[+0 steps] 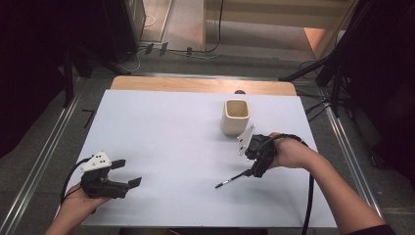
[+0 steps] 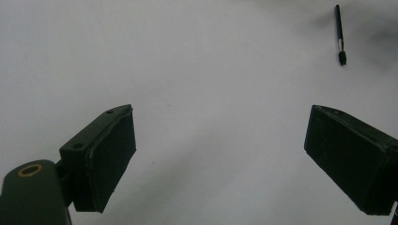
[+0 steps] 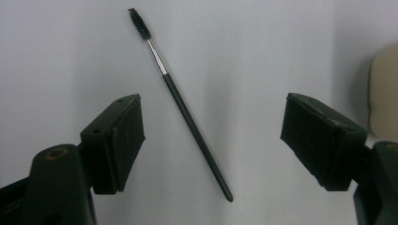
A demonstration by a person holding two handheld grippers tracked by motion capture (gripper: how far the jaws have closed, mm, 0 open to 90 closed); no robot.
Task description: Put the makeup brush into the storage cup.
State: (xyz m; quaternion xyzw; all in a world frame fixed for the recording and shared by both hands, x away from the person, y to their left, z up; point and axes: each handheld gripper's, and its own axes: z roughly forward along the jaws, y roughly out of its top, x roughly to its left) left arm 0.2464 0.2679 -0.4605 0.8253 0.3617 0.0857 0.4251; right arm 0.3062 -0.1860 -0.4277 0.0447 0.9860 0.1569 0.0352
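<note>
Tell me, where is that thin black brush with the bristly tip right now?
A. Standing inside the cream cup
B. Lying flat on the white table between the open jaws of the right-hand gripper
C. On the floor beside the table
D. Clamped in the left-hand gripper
B: the brush lies flat on the white table, between the wide-open jaws of the right gripper, which do not touch it.

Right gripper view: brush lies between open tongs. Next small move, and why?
Probably lower the right tongs and close on the thin black mascara-type brush: it lies flat on the white table, between the open pads, untouched.
</note>
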